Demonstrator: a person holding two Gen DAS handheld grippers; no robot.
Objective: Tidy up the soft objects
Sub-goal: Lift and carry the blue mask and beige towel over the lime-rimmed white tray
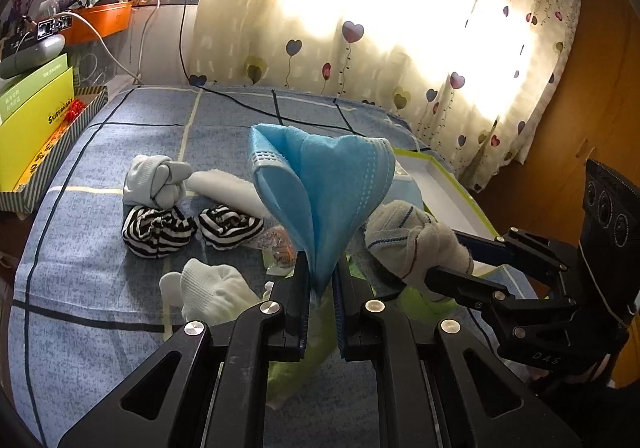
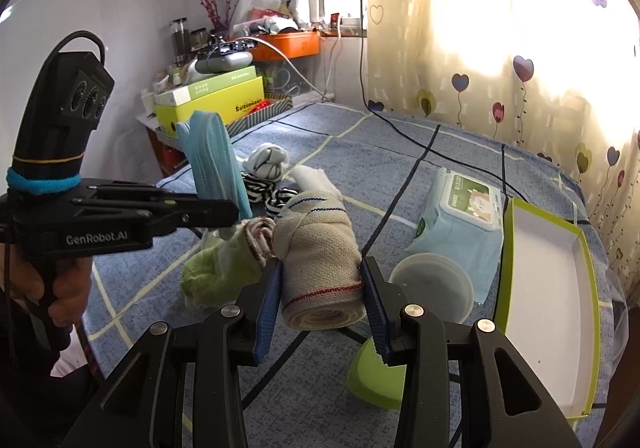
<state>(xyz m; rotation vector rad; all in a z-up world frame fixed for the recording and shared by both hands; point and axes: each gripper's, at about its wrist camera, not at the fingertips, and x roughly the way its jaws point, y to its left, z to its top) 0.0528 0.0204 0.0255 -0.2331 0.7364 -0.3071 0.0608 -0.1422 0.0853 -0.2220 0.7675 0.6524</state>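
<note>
The left claw [image 1: 320, 280] is pinching the lower end of a folded blue face mask [image 1: 320, 184], its jaws nearly together on the thin fabric, and is holding it upright above the bed [image 1: 100, 280]. The right claw [image 2: 322, 296] is gripping a rolled beige sock [image 2: 320, 260] from both sides, its jaws standing partly apart around the roll and lifting it clear of the blue checked bedcover. A green-edged box lid [image 2: 548, 288] is lying open side up on the bed at the right, showing only its white inside. Just beside it are lying a pack of wet wipes [image 2: 460, 220] and a round white lid [image 2: 432, 288]. Two striped sock bundles [image 1: 160, 228] and a white sock [image 1: 212, 288] are lying loose on the bedcover.
</note>
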